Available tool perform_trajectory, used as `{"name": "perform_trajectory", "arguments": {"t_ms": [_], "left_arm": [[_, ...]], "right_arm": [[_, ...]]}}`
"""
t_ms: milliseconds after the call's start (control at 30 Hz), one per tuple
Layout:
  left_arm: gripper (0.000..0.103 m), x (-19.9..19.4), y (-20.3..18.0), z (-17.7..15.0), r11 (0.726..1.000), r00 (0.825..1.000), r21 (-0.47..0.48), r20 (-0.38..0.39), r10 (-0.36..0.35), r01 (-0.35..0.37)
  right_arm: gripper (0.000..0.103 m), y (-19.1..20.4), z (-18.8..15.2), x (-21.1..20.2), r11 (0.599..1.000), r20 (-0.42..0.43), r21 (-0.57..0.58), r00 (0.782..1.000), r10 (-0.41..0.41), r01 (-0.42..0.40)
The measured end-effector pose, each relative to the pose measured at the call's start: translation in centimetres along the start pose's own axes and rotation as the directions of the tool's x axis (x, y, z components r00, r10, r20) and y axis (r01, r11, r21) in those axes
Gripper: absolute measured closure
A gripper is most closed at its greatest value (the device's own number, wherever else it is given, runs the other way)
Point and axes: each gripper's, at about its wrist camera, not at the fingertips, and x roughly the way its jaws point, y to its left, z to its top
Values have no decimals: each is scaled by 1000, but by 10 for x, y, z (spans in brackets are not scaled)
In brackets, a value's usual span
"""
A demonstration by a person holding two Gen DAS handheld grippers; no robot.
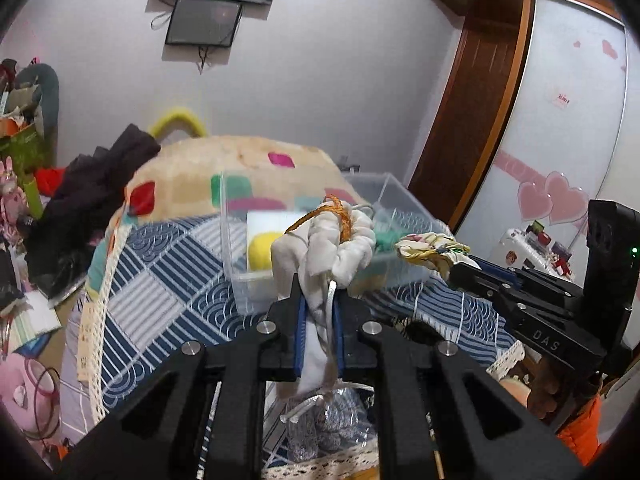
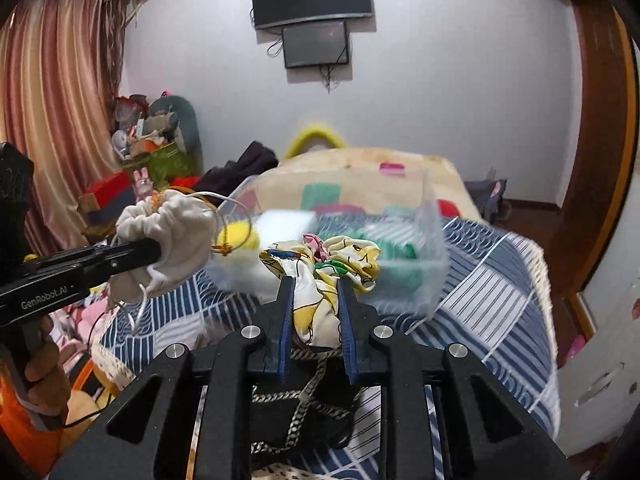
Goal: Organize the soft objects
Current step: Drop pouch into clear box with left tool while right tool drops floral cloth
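The left gripper is pinching the pouch, jaws pressed on its cloth w/ the white cord caught between them. The pouch is an off-white drawstring bag, gathered and puckered at the neck, w/ an orange braided cord looping at its 12 o'clock. It's hanging limp both sides of the jaws, so probably light and nearly empty; soft, no firm edge to aim for. Best hold, I'd say, is a bunched fold near the neck (thin single layers could be slipping out).

The right gripper is squeezing the scrunchie, a cream satin ring printed yellow, green and pink, ruffling out at 12 o'clock of the jaws. Satin looks slick; gripping a thick ruffle seems safer than one smooth ply.

Beyond both, at 12 to 1 o'clock, the bin is sitting on the bed: clear hard plastic, straight walls, open top. Inside are a yellow ball and green fabric. Both held items are hovering just short of the bin's near wall, not yet inside it.

The bed's cover is a blue-white patchwork w/ lace trim.
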Motion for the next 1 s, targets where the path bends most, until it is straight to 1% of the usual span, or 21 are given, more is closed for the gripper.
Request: {"name": "perform_trajectory", "arguments": {"t_ms": [133, 267, 367, 433, 600, 667, 700, 733, 867, 1000], "left_arm": [[92, -4, -6, 16, 1000, 999, 24, 43, 13, -14], [92, -8, -11, 36, 998, 994, 49, 101, 33, -38], [92, -6, -14, 51, 996, 990, 65, 132, 52, -61], [92, -1, -15, 59, 994, 987, 69, 140, 72, -83], [92, 20, -12, 73, 992, 987, 65, 132, 95, -105], [92, 30, -8, 77, 993, 989, 61, 122, 89, -97], [92, 38, -6, 79, 995, 992, 65, 105, 74, -81], [92, 44, -5, 80, 995, 993, 62, 91, 76, -81], [92, 77, -2, 82, 991, 993, 75, 38, 112, -115], [92, 102, -5, 78, 989, 993, 93, -2, 120, -119]], "right_arm": [[84, 0, 14, -5, 1000, 39, -12, 999, -23, 24], [84, 3, 29, -10, 999, 85, -32, 996, -41, 44], [84, 4, 38, -6, 997, 104, -43, 993, -57, 62], [84, 4, 44, 0, 997, 111, -50, 992, -58, 64], [84, 2, 51, 17, 996, 103, -44, 992, -73, 78], [84, 0, 52, 21, 996, 98, -41, 992, -80, 84], [84, -1, 53, 24, 995, 93, -39, 992, -87, 91], [84, -2, 54, 27, 995, 88, -37, 992, -92, 95], [84, -7, 57, 42, 995, 59, -26, 993, -98, 100], [84, -9, 55, 64, 993, 5, -29, 994, -113, 113]]}}
